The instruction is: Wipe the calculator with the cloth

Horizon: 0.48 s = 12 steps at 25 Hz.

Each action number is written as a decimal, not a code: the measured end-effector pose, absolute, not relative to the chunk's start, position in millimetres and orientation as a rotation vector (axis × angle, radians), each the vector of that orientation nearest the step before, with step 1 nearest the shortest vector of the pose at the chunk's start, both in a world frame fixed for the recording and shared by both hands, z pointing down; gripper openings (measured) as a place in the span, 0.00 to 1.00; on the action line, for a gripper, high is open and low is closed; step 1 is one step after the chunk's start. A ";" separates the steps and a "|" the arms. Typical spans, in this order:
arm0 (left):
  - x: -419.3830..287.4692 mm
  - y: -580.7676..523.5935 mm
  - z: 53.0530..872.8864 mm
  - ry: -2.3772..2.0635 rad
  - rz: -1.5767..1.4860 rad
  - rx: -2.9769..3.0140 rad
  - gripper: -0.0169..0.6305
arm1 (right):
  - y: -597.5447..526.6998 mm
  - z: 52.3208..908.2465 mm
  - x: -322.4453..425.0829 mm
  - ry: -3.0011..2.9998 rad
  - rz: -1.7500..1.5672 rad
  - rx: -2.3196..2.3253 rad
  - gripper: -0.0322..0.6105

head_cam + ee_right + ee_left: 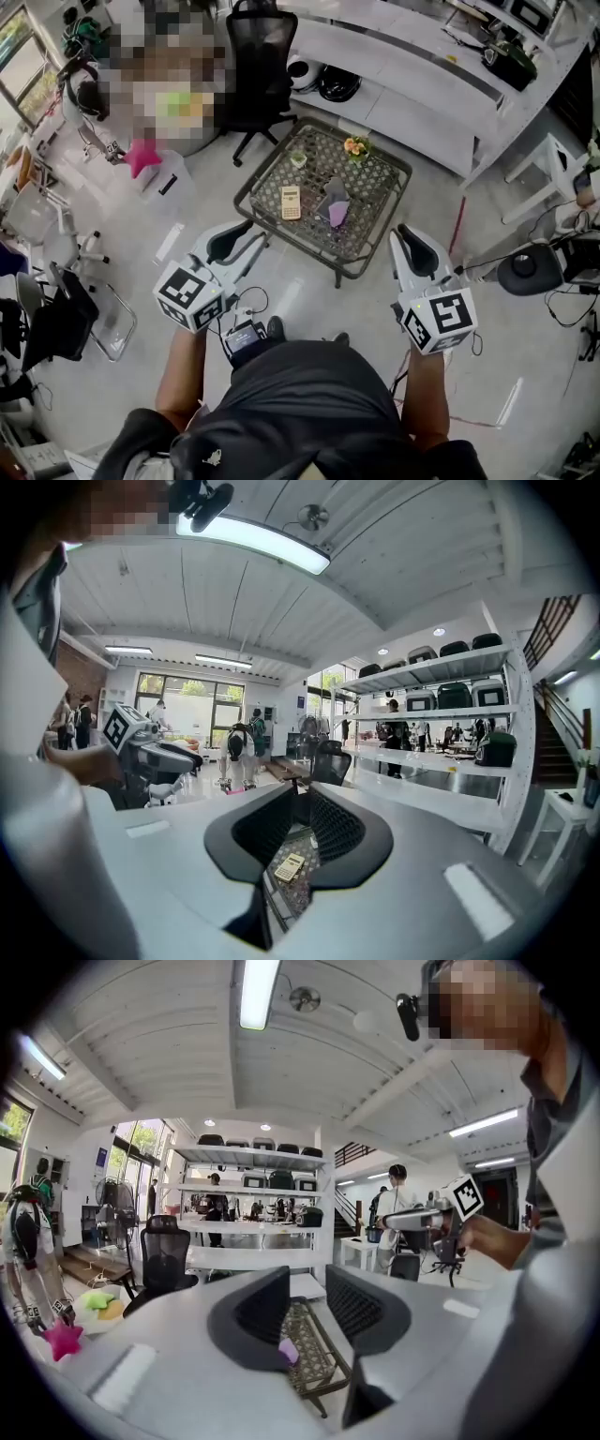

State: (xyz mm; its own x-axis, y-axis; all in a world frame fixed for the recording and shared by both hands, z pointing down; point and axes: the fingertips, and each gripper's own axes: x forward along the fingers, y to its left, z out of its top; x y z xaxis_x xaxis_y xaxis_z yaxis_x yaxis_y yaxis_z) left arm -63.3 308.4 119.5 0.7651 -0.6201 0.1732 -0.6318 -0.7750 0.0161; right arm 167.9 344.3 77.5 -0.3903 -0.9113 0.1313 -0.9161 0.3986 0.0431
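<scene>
The left tool (307,1277) has its jaws apart with an open gap and nothing between them. The right tool (300,797) has its jaws almost together at the tips, and it also holds nothing. In the head view both tools hang over the bare floor (309,298), outside the rim of the low lattice counter (265,161). The left one is at about 7 o'clock from the counter and the right one at about 4 o'clock, and neither touches it.

The calculator (291,202) lies flat a little to the 9 o'clock side of the counter's middle, well inside every edge. The cloth (335,206), a crumpled grey and pink piece, lies just beside it at 3 o'clock, and I cannot tell if the two touch. Open lattice stays free around both things, mostly toward the near edge at 6 o'clock.

Two small plants (298,158) (355,146) stand close to the far edge at 12 o'clock. A black office chair (255,70) stands beyond the far corner at 11 o'clock, apart from the counter.
</scene>
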 end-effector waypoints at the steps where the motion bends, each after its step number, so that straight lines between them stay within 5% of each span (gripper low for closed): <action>1: -65.1 306.5 119.1 -1.015 0.243 2.884 0.30 | 343.4 77.1 165.6 -2.508 0.057 1.657 0.10; 12: -87.8 275.5 141.4 -0.873 0.237 2.894 0.30 | 330.4 84.9 140.2 -2.441 0.113 1.768 0.10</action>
State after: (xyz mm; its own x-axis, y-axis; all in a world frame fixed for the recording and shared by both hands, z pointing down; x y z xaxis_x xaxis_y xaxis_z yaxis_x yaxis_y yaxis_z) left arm -87.8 275.5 141.4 0.8224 -0.5396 0.1804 -0.5567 -0.8286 0.0593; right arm 140.2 330.4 84.9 -0.3074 -0.9404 0.1452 -0.9499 0.3124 0.0128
